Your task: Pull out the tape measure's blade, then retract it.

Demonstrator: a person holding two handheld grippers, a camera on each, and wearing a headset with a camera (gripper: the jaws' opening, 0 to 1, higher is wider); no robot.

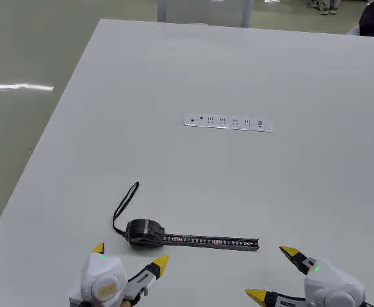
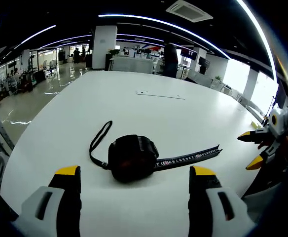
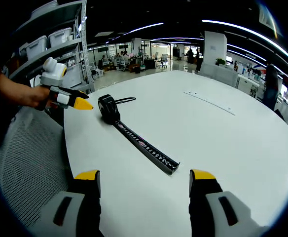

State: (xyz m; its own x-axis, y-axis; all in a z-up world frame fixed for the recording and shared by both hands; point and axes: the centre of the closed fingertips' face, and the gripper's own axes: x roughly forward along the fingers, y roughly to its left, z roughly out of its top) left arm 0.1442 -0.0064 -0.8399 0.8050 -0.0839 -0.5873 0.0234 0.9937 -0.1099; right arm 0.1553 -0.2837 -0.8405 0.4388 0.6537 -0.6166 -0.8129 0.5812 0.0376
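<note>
The tape measure [image 1: 145, 232] lies near the table's [image 1: 238, 179] front edge, its blade [image 1: 211, 242] already out toward 3 o'clock, so step 1 of 2 looks done and retraction remains, while the left gripper [image 1: 129, 254] and right gripper [image 1: 272, 273] hover at 6 o'clock, jaws apart and empty.

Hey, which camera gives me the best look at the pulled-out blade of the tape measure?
The right gripper view: the blade runs toward that camera, close, with its markings showing. The left gripper view looks past the case, so the blade leads away from it, foreshortened. The head view shows its whole length, but small.
</note>
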